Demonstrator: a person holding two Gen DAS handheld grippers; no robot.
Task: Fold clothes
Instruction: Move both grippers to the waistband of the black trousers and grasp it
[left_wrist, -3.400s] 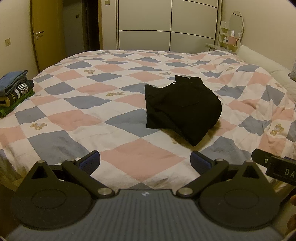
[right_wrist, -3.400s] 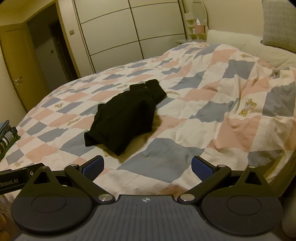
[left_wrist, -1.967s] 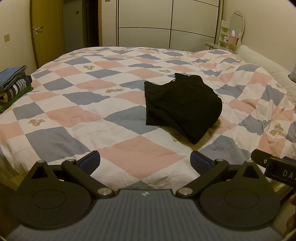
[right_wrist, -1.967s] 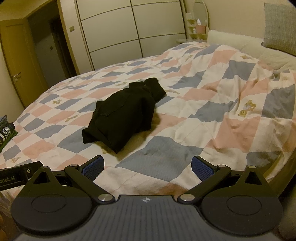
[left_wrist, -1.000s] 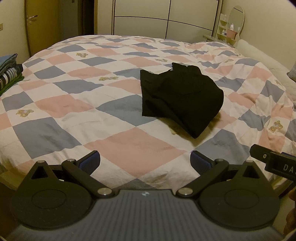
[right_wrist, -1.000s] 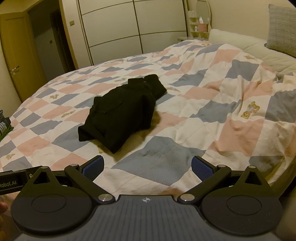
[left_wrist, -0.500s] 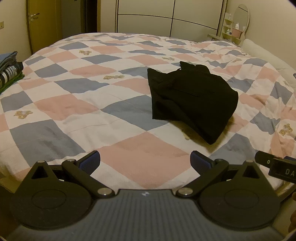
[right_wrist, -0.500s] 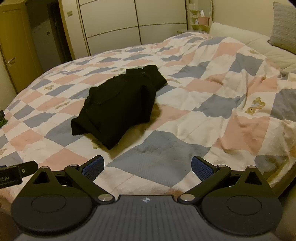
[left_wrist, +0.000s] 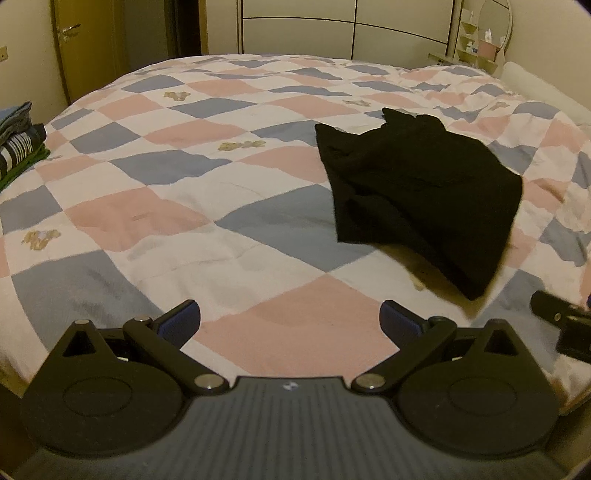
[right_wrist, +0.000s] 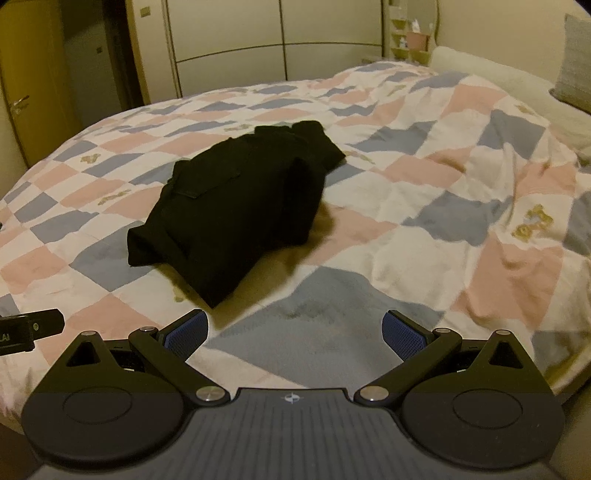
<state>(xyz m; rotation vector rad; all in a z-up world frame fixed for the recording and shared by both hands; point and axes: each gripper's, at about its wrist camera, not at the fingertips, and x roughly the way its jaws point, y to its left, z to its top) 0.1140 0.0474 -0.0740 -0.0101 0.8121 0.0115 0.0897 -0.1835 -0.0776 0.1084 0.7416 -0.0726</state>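
A black garment (left_wrist: 424, 184) lies crumpled and partly doubled over on the checked quilt (left_wrist: 184, 206) of the bed. In the right wrist view it (right_wrist: 240, 199) sits ahead and left of centre. My left gripper (left_wrist: 290, 321) is open and empty, low over the near edge of the bed, with the garment ahead to its right. My right gripper (right_wrist: 295, 332) is open and empty, just short of the garment's near corner. The tip of the right gripper shows at the left wrist view's right edge (left_wrist: 561, 314).
A stack of folded clothes (left_wrist: 18, 147) sits at the bed's left edge. A wardrobe (left_wrist: 351, 33) and a door (left_wrist: 85, 48) stand behind the bed. Pillows (right_wrist: 576, 77) and a headboard cushion lie at the right. A small shelf with a mirror (left_wrist: 487, 33) is in the far corner.
Both grippers have moved forward and lower toward the bed, so the black garment looks bigger and closer. The garment itself has not moved. Both grippers stay open.
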